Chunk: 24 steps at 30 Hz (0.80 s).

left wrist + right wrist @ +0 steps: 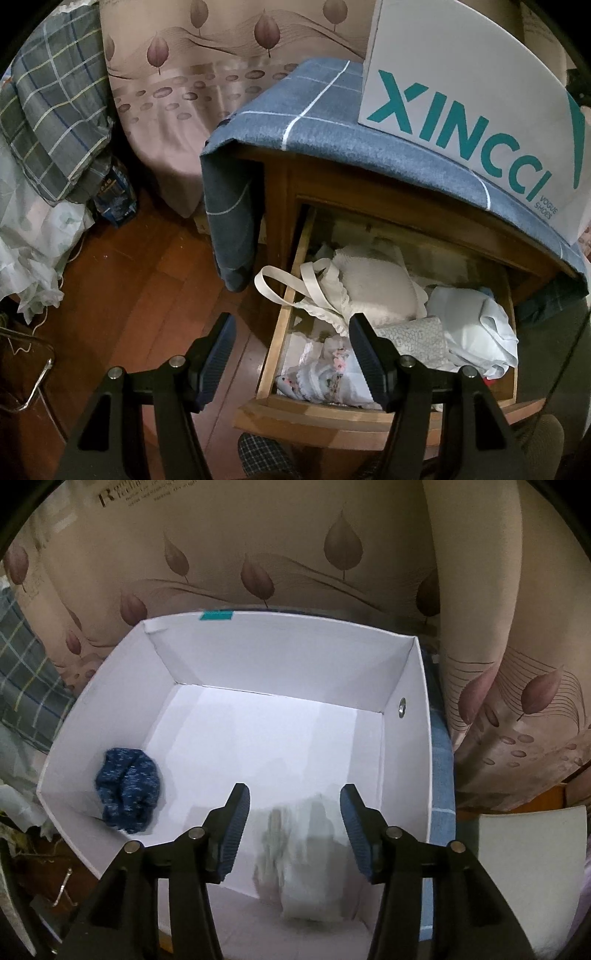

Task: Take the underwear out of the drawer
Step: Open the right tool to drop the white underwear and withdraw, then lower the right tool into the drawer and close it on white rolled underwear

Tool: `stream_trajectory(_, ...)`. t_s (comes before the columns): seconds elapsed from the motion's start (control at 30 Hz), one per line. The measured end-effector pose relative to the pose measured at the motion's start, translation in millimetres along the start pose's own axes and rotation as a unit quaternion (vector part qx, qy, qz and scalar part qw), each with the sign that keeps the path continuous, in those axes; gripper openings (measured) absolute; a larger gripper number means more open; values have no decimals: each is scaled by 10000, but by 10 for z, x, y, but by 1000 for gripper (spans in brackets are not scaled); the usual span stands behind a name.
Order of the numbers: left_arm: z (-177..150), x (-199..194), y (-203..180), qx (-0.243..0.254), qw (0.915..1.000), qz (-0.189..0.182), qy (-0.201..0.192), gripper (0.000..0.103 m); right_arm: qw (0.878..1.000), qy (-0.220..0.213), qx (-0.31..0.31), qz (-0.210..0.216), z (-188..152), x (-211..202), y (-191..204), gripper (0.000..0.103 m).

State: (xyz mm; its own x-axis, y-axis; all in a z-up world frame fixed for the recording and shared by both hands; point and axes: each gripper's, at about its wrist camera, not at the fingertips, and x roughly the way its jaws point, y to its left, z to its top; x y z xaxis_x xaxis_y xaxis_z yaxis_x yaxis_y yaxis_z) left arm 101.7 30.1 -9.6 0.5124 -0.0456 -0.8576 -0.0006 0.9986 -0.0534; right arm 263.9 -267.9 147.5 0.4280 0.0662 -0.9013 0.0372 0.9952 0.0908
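1. Right now a pale garment, blurred, lies inside the white box near its 6 o'clock wall, between the fingers of the right gripper; the pads stand clear of it on both sides, so the jaws are parted and grip nothing.
2. At 9 o'clock in the same box a blue speckled bundle rests against the side wall, well apart from the pale piece.
3. More underwear stays in the open drawer: a cream bra with a strap hanging over the 9 o'clock edge, white cloth at 3 o'clock, a floral piece at 6 o'clock.
4. The left gripper hovers above the drawer's 9 o'clock edge, jaws apart and empty.
5. The box, seen from the left wrist with teal lettering, stands on a blue checked cloth over the cabinet.
6. A leaf-print curtain hangs behind; the wooden floor lies at 9 o'clock.
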Motion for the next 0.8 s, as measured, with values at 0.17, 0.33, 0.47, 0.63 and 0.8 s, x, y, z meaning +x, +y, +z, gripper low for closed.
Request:
stream_trajectory(0.17, 0, 48, 10, -43, 9999, -9, 104, 65, 9992, -1, -242, 331, -191, -338, 67, 58)
stream_trajectory(0.33, -6, 82, 4, -34, 9997, 21, 229, 65, 9967, 64, -512, 633, -589, -647, 163, 64)
stream_trajectory(0.47, -7, 94, 21, -53, 9996, 27, 267, 65, 9930, 337, -668, 915, -937, -758, 230, 64)
stream_trajectory(0.63, -3, 109, 33, -75, 9995, 39, 307, 65, 9852, 1076, -758, 1095, -1411, -482, 347, 63)
stream_trajectory(0.8, -6, 108, 52, -102, 9995, 38, 309, 65, 9725, 1905, -871, 1017, -1882, 153, 540, 54)
